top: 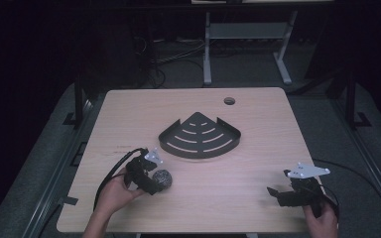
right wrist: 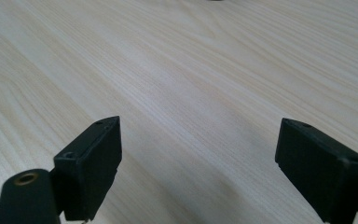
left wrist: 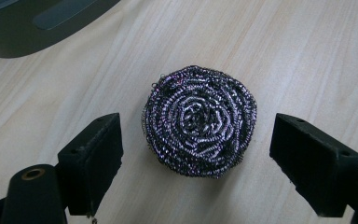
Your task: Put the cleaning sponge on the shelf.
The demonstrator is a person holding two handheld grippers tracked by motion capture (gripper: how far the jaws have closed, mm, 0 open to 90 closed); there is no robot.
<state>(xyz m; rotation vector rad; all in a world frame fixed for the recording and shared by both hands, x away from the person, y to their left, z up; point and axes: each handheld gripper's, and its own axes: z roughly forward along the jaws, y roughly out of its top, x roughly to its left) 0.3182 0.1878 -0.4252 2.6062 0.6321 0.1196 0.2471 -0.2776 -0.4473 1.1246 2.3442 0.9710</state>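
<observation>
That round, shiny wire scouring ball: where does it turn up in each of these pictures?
High view: round steel-wool scouring ball lies lower left on the table, at the left tool.
Left gripper view: centre, between the open jaws.
Right gripper view: bare tabletop ahead.
Shared landmark: dark fan-shaped slotted tray, top left.

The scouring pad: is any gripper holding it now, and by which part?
Nothing is held. The left gripper is open around the scouring pad, jaws apart from it. The right gripper is open over bare table.

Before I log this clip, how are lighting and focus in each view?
High view: table lit, surroundings nearly black, corner shelf readable. Left gripper view: steel wool scourer sharp, glinting, between the open left gripper jaws. Right gripper view: wood grain soft, faint shadow ahead of the right gripper.
</observation>
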